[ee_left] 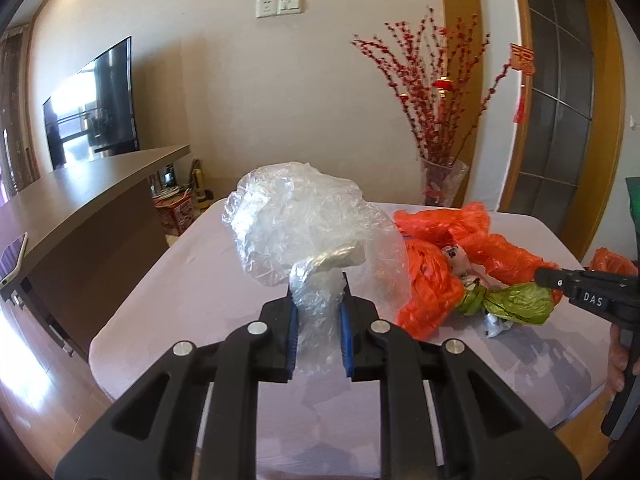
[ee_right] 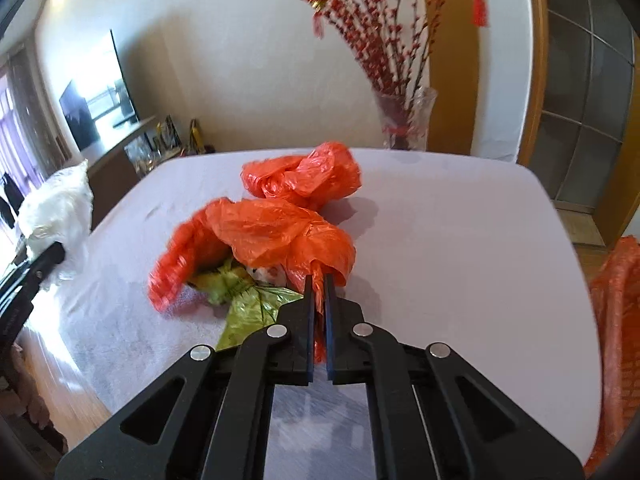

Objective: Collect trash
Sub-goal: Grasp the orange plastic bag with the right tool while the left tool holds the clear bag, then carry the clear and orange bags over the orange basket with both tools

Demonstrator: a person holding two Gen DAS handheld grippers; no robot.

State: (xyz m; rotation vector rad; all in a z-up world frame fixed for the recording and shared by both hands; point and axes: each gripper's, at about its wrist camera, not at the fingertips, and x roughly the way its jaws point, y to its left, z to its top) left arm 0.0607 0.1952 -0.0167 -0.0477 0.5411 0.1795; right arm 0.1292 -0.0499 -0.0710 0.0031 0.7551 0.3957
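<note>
My left gripper (ee_left: pixel 318 300) is shut on a crumpled clear plastic bag (ee_left: pixel 304 220) and holds it above the white table (ee_left: pixel 200 300). My right gripper (ee_right: pixel 319 280) is shut on an orange plastic bag (ee_right: pixel 280 236) in the middle of the table. A second orange bag (ee_right: pixel 304 178) lies just behind it. A green bag (ee_right: pixel 252 300) and a small white printed wrapper (ee_left: pixel 456 258) lie tangled under the orange bag. In the left wrist view the right gripper (ee_left: pixel 560 280) reaches in from the right. In the right wrist view the left gripper (ee_right: pixel 44 264) holds the clear bag (ee_right: pixel 56 204) at the left edge.
A glass vase (ee_left: pixel 442 184) with red berry branches stands behind the table's far edge. A low brown cabinet (ee_left: pixel 88 208) and a wall TV (ee_left: pixel 94 104) are to the left. An orange mesh sack (ee_right: pixel 616 344) hangs off the table's right side. A doorway (ee_left: pixel 560 100) is at right.
</note>
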